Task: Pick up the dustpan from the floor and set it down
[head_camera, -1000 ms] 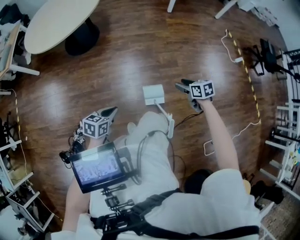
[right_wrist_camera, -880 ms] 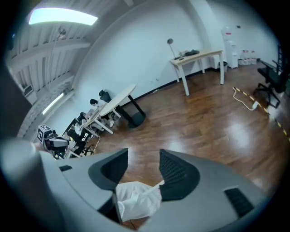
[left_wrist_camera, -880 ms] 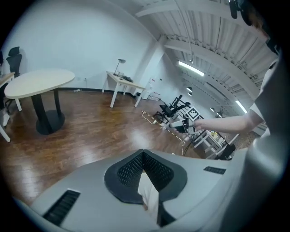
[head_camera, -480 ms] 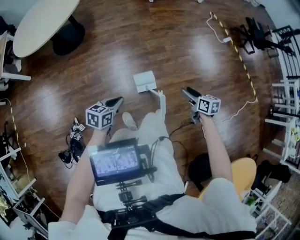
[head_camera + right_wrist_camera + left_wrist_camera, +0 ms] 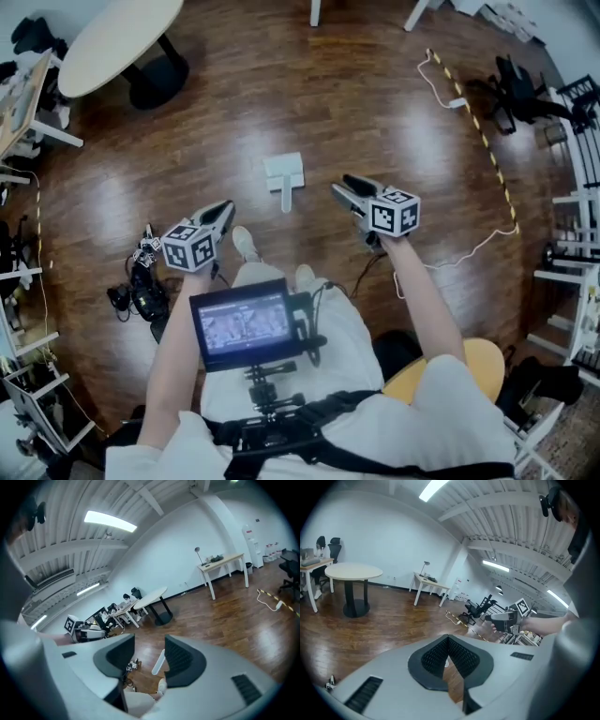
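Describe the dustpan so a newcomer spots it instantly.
On the dark wooden floor, right of the round table, the dustpan lies in the open middle ahead of the person's shoes. It is the only flat white box with a short handle; the other floor clutter is black gear and thin cable.

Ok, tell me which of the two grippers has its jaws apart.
The right gripper: its jaws stand apart with nothing gripped between them, though they have just been closing a little. The left gripper has its jaws together.
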Motion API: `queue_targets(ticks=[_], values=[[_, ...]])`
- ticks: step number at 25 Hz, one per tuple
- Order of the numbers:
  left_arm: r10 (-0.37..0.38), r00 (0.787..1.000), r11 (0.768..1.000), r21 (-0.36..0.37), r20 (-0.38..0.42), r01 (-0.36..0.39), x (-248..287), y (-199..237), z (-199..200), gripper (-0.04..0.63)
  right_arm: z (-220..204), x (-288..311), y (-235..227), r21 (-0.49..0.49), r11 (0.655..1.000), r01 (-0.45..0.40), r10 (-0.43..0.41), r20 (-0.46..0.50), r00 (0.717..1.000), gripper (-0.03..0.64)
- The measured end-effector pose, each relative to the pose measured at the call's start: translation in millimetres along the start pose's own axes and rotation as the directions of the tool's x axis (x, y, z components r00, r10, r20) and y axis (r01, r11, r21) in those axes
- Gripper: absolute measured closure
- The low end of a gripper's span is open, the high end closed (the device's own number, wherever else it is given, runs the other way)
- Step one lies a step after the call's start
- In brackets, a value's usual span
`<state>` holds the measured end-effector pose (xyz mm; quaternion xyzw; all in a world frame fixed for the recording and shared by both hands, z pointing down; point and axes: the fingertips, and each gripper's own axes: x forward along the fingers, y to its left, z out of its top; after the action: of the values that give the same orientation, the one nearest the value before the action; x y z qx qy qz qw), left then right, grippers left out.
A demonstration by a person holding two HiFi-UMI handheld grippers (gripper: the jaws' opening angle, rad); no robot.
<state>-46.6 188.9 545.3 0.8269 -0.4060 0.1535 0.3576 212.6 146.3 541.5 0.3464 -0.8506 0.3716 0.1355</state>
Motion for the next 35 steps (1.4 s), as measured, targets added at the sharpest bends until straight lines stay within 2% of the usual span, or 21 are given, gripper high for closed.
queue_targets(ticks=[5, 11, 16, 23, 27, 35], values=[[0.014, 0.999, 0.999, 0.052, 0.034, -0.015, -27.1, -62.8, -28.1, 0.600, -15.8, -38.2, 24.9, -0.064, 0.997, -0.051, 0.051, -0.013, 0.999, 0.411], [0.015, 0.995, 0.997, 0.067, 0.099, -0.022, -58.1, -89.9, -39.9, 0.600, -33.3, -64.4, 68.2, -0.129, 0.989, -0.076, 0.077, 0.003, 0.997, 0.413], [-0.022, 0.995, 0.998, 0.063, 0.101, 0.016, -78.7, -77.1, -42.9, 0.600, -44.1, -62.0, 101.1, -0.179, 0.984, -0.013, 0.014, 0.006, 1.000, 0.413], [-0.041, 0.996, 0.997, 0.072, 0.083, 0.035, -113.9, -43.7, -47.8, 0.600, -71.7, -45.2, 134.2, -0.190, 0.979, 0.079, -0.076, 0.024, 0.997, 0.416], [-0.053, 0.995, 0.997, 0.056, 0.083, 0.048, -125.2, -32.9, -55.7, 0.600, -77.1, -43.8, 147.2, -0.254, 0.956, 0.148, -0.132, 0.080, 0.988, 0.425], [-0.075, 0.993, 0.996, 0.048, 0.095, 0.071, -140.5, -30.5, -48.8, 0.600, -70.3, -53.0, 156.9, -0.262, 0.949, 0.175, -0.141, 0.144, 0.979, 0.426]])
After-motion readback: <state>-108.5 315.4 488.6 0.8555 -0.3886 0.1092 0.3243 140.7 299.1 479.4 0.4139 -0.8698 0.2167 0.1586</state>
